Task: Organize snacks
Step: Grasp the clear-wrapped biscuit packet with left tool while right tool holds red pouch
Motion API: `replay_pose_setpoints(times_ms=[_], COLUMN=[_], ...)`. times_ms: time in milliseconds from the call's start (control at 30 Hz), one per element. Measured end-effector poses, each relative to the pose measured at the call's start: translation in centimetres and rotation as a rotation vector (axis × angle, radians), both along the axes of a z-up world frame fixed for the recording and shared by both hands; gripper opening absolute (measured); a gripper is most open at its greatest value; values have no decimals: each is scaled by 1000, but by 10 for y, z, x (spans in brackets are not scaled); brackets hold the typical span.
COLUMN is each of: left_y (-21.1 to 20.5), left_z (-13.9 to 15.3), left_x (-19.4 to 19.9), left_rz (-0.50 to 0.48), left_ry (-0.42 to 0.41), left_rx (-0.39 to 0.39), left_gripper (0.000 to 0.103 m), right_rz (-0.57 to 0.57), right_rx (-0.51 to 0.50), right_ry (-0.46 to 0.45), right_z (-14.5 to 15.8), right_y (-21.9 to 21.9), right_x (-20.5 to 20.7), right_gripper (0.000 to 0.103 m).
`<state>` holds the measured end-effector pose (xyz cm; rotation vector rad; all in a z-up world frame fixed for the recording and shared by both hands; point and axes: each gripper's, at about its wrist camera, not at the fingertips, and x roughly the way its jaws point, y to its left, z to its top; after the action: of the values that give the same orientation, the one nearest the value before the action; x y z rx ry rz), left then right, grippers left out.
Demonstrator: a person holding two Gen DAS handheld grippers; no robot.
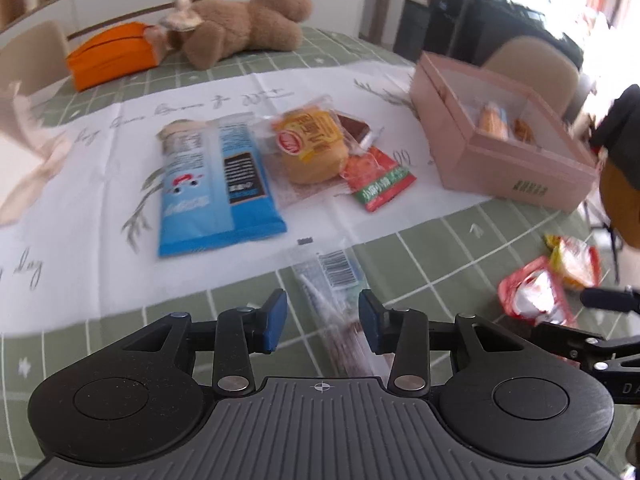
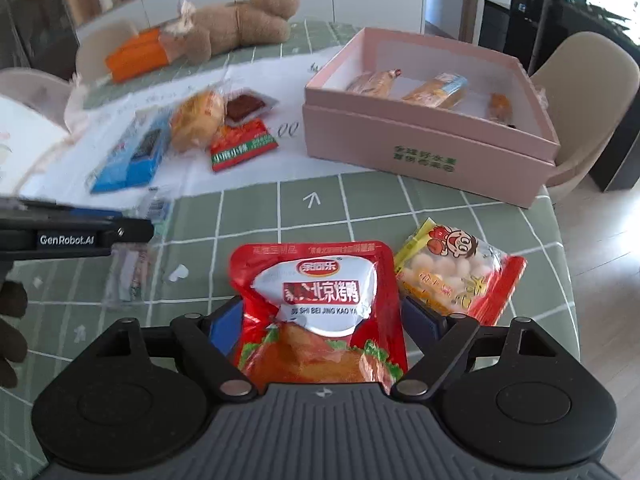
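My left gripper [image 1: 322, 322] is open, its blue pads either side of a clear-wrapped snack stick [image 1: 340, 300] lying on the green checked cloth. My right gripper [image 2: 323, 320] is open around a red roast-duck pouch [image 2: 320, 304] on the table, pads apart from its sides. A yellow-red candy bag [image 2: 460, 276] lies just right of the pouch. A pink box [image 2: 424, 148] at the back right holds three wrapped snacks. A blue packet [image 1: 216, 188], a wrapped bun [image 1: 312, 148], a brown snack [image 1: 354, 126] and a small red-green sachet [image 1: 378, 178] lie on the white cloth.
A brown plush bear [image 1: 248, 20] and an orange pouch [image 1: 110, 54] lie at the table's far side. Beige chairs [image 2: 588, 92] stand around the table. The left gripper's arm [image 2: 76, 236] shows at the left of the right wrist view.
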<state>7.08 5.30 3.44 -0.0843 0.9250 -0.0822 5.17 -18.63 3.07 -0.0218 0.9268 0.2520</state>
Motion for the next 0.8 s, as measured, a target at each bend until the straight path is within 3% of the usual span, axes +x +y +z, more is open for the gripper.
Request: replay_pose_setpoints(times_ms=[133, 267, 367, 633, 700, 800], left_y=[-6, -29, -44, -31, -28, -24], left_z=[2, -11, -15, -13, -12, -12], left_x=[-7, 0, 0, -9, -11, -11], left_rz=[5, -54, -106, -137, -133, -136], left_ry=[13, 62, 37, 52, 57, 63], left_rx=[-39, 43, 133, 119, 114, 103], left_gripper=[44, 48, 49, 46, 45, 45], right_rz=[-55, -91, -92, -22, -31, -27], right_rx=[24, 29, 40, 77, 92, 24], right_ry=[-38, -18, -5, 35, 36, 30], right_z=[9, 3, -1, -13, -18, -23], right_y=[-18, -29, -31, -13, -8, 7], right_x=[-15, -19, -22, -5, 6, 17], right_gripper=[87, 88, 88, 88, 92, 98])
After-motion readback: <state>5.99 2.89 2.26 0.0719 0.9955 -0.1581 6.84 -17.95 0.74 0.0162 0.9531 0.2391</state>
